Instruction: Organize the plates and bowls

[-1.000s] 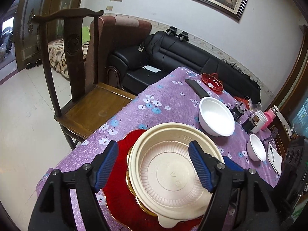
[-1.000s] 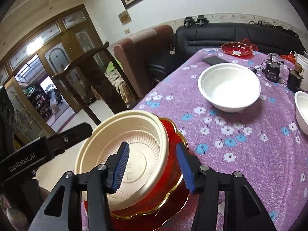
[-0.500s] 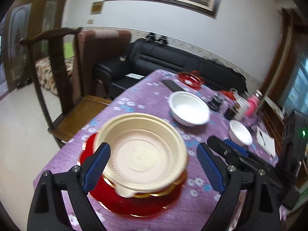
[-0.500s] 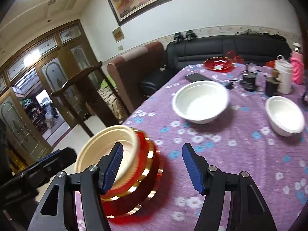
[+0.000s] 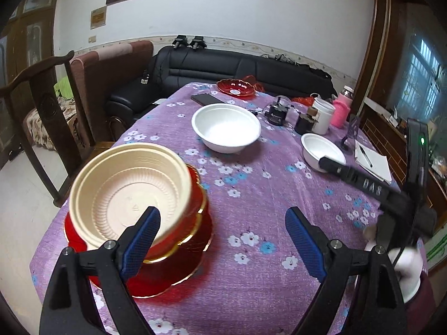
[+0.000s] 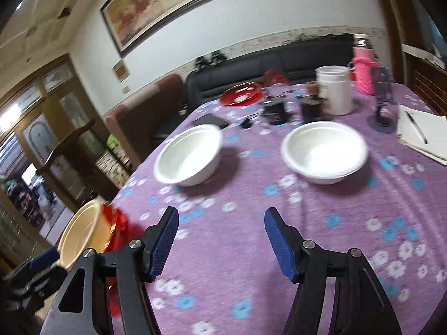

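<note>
A cream plastic bowl (image 5: 131, 187) sits on a stack of red gold-rimmed plates (image 5: 173, 254) at the table's near left; the stack also shows in the right wrist view (image 6: 83, 231). A large white bowl (image 5: 226, 128) (image 6: 190, 156) and a smaller white bowl (image 5: 321, 148) (image 6: 324, 150) stand further back. A red dish (image 5: 236, 87) (image 6: 241, 95) lies at the far end. My left gripper (image 5: 222, 240) is open and empty, just right of the stack. My right gripper (image 6: 219, 240) is open and empty over bare tablecloth, short of the white bowls.
The purple flowered tablecloth (image 5: 251, 195) covers the table. A phone (image 5: 205, 99), white cup (image 5: 322, 114), pink bottle (image 5: 340, 111), dark gadgets (image 5: 276, 111) and a notebook with pen (image 5: 371, 162) crowd the far right. A wooden chair (image 5: 42, 106) and black sofa (image 5: 237, 67) stand beyond.
Both grippers have drawn back from the cream bowl and swung right, opening wider. The bowl stays on the red stack. The right gripper now faces the white bowls.
</note>
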Demonstrator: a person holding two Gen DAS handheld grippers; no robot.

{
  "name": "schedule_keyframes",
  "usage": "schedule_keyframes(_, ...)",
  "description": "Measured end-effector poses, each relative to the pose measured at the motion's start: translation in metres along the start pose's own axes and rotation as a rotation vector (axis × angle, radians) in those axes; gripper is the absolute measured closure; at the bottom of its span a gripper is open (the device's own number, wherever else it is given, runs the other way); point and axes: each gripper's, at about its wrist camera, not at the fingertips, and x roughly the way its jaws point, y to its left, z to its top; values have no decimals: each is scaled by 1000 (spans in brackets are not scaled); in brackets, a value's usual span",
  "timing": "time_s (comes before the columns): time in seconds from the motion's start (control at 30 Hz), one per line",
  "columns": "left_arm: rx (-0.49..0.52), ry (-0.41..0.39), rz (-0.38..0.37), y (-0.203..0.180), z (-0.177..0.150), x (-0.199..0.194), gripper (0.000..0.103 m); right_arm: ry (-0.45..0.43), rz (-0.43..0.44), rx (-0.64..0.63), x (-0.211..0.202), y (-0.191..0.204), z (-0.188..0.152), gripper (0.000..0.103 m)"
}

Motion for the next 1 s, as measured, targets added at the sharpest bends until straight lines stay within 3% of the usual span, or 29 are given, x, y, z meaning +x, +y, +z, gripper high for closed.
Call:
schedule_keyframes(0.2,23,-28,66,-15,1,4,12,-95,-125,-3,-5,-34,5,35)
schedule_keyframes(0.33,75,-62,148,-29,2,8,12,-81,-201,10,4,-56,-3,34)
schedule_keyframes(0.47,55,-44,70,-34,8,5,12,-69,-265,59,8,-72,-11,35)
schedule_keyframes(0.57,61,-71,69,-36,13,-7,12,-79,-311,90,4,-81,-14,35)
schedule_keyframes(0.67,69,-124,18,-32,18,-36,12,-110,-369,69,-6,-80,-16,35)
schedule_keyframes(0.83,131,-231,-31,-20,31,-104,12,-191,-366,21,-73,-61,11,35)
schedule_keyframes(0.93,129,-342,-114,-9,45,-150,12,-284,-321,4,-149,-42,55,34)
schedule_keyframes(1.0,121,-414,-110,-2,57,-182,12,-361,-323,-33,-206,-28,93,34)
